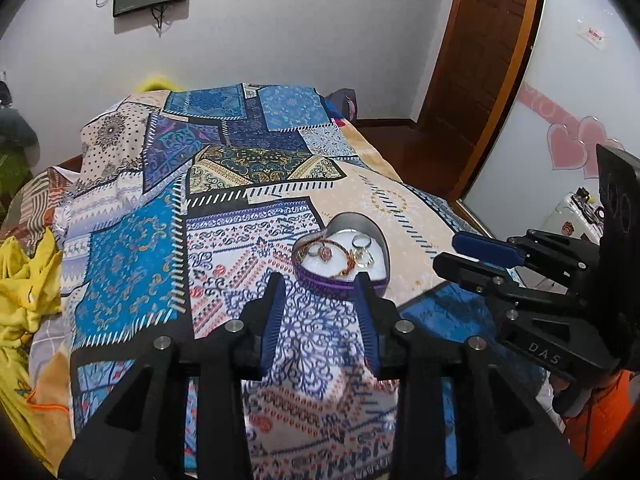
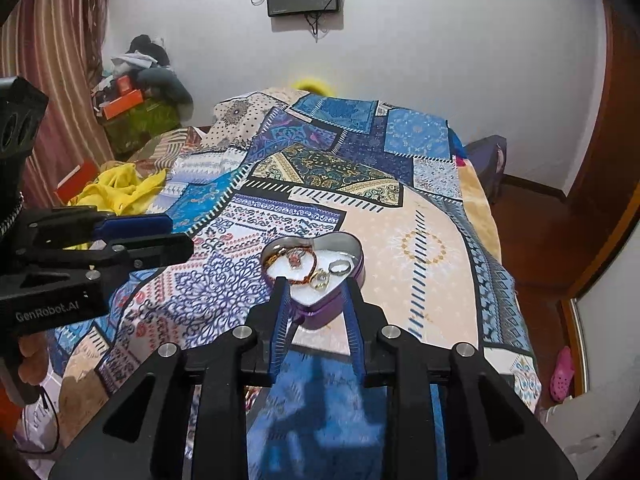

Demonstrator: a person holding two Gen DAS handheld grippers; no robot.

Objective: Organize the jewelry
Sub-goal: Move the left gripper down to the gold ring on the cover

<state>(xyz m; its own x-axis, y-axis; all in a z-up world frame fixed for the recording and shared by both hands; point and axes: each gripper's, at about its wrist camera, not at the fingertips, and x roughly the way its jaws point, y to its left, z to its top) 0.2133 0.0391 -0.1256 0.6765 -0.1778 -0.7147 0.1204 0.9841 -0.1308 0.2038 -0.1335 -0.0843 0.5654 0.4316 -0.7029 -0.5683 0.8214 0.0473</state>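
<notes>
Two matching black plastic grippers, left gripper (image 1: 320, 280) and right gripper (image 2: 316, 286). Blue ribbed pads (image 1: 272, 320) inside each finger. Silver round screws (image 1: 234, 325) at linkage pivots. Triangular cut-outs in side struts. White lettering "DAS" on right unit's body, "GenRobot.AI" on left unit's side. Black camera housing above each. Orange sleeve (image 1: 600, 420) behind right unit.
</notes>
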